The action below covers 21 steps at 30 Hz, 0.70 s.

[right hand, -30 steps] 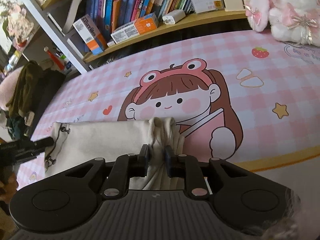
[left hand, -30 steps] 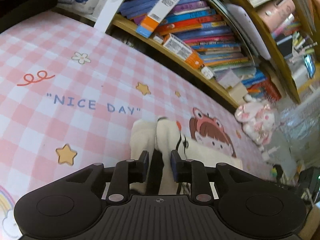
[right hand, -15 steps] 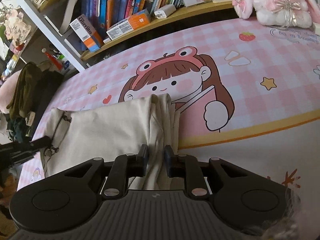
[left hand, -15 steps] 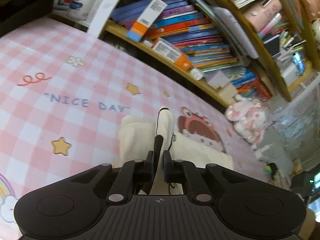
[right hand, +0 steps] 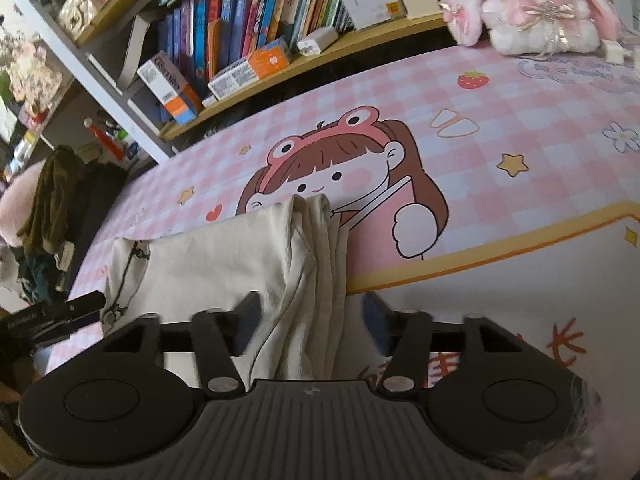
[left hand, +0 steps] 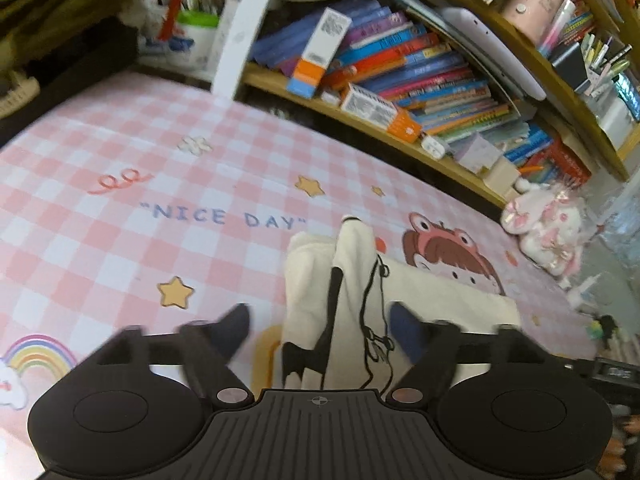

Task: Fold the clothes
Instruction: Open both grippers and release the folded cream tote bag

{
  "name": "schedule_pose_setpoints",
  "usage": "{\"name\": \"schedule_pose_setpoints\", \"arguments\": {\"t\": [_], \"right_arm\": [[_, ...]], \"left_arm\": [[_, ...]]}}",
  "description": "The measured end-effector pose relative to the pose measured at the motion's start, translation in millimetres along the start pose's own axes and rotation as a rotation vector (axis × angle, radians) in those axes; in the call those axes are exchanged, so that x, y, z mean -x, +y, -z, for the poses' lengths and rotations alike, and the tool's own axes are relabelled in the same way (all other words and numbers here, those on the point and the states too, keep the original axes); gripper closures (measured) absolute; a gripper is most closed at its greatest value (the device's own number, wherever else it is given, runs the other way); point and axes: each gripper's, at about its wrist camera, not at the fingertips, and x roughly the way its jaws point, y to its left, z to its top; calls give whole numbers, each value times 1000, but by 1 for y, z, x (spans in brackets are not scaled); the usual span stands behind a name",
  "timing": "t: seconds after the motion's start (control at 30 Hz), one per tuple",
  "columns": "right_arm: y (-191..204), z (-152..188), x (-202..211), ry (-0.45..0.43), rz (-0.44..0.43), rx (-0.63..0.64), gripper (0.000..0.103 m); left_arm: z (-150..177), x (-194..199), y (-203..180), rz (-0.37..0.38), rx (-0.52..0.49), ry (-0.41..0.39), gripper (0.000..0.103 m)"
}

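A cream garment with black line print [left hand: 352,280] lies folded on the pink checked mat [left hand: 120,240]. My left gripper [left hand: 320,326] is open, its fingers spread on either side of the garment's left end. In the right wrist view the same cream garment [right hand: 224,264] lies flat, with its right end bunched in folds. My right gripper [right hand: 310,320] is open, and the bunched end lies loose between its spread fingers. The left gripper's tip [right hand: 76,308] shows at the garment's far end.
A bookshelf [left hand: 400,80] full of books runs along the mat's far edge. A pink plush rabbit [right hand: 532,4] sits at the far right. Dark clothes [right hand: 52,208] are piled at the left. A pen pot [left hand: 188,40] stands beyond the left corner.
Both grippers were shut on the garment's ends and have opened wide, letting the cloth go. The garment now rests on the mat.
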Motion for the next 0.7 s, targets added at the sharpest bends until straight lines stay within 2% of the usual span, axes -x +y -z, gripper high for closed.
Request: {"name": "schedule_pose_setpoints", "arguments": {"t": [0.2,0.33,0.43,0.6,0.7], "right_arm": [[-8,3,7,32,-56,-81,28],[-14,6,4,62,-81,-159,28],[-17,6,-1,86,-78,-194,28],[-20,5,-12,115,-105,-242,29],[-17,3,-18,130,-124,-245,38]], "left_arm": [[6,-4,9,15,62,36,19],[9,-16,16,57,121,87,19],[9,-26,16,54,139,113,19],[5,-34,13,79,154,121,21],[4,-38,11,106,171,136,29]]}}
